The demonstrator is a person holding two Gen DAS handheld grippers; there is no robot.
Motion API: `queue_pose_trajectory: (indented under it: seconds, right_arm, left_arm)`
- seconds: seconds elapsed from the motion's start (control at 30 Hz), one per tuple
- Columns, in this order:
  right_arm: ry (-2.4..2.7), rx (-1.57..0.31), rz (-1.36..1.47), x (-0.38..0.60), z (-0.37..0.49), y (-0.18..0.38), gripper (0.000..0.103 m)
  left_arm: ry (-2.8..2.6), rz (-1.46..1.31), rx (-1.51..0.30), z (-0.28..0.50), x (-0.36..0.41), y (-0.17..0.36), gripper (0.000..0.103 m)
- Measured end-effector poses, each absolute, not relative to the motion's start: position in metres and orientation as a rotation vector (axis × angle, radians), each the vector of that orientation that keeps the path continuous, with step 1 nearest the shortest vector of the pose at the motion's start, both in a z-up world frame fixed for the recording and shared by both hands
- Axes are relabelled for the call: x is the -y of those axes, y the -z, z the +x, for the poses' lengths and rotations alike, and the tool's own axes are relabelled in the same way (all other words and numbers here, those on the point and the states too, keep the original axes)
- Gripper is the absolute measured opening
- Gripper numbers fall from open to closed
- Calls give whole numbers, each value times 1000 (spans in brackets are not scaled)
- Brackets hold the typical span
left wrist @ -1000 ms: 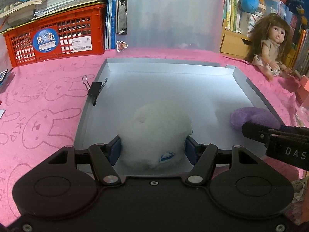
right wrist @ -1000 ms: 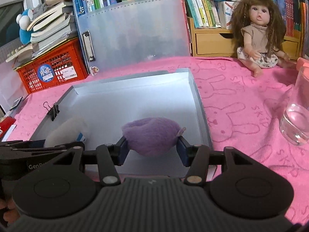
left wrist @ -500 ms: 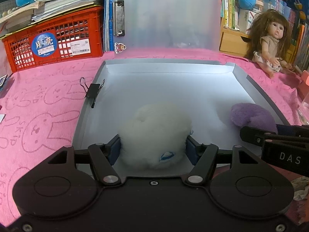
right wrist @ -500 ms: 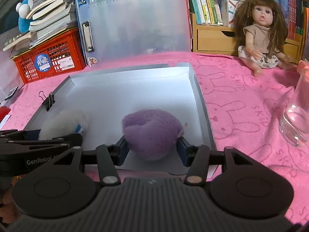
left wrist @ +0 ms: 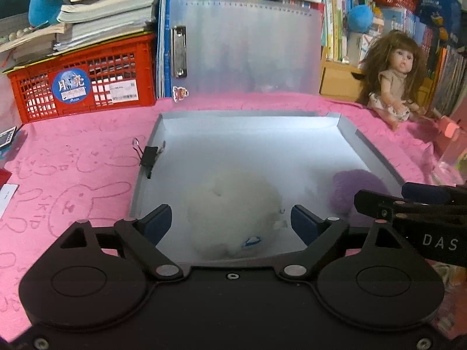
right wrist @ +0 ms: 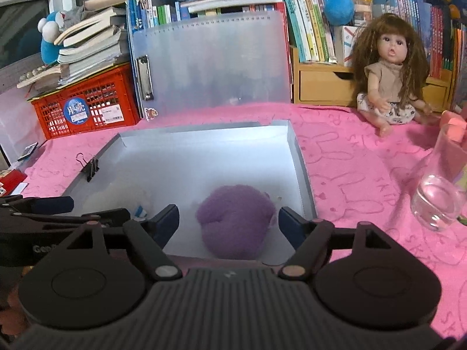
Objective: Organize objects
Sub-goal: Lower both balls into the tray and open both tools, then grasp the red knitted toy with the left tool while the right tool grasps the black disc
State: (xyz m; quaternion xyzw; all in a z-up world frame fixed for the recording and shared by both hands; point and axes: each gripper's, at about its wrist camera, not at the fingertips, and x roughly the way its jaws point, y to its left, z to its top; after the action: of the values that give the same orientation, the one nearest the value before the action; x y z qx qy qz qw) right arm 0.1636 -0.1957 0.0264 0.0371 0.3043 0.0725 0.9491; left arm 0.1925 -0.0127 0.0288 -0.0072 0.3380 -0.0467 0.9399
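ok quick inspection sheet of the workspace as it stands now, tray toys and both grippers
surface: pink bunny-print cloth covers the table.
job's things: white plush and purple plush lie side by side in the grey tray, apart from each other.
clutter: black binder clip on the tray's left wall; glass vase to the right of the tray; doll sitting at the back.
grippers: left gripper jaws opening, clear of the white plush between them; right gripper jaws opening, clear of the purple plush.
cables: nothing seen.
surroundings: red crate under stacked books, translucent folder, bookshelves.
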Motion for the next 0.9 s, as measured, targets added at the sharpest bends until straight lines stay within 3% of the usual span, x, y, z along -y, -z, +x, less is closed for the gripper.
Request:
queue_pose_trajectory:
  seconds: [0.43, 0.9]
  right_arm:
    - [-172, -524, 72, 207, 110, -53, 89]
    - [-141, -491, 4, 220, 49, -44, 90]
  left_arm:
    - [143, -12, -599, 131, -2, -57, 93]
    - [71, -6, -573, 67, -38, -41, 94]
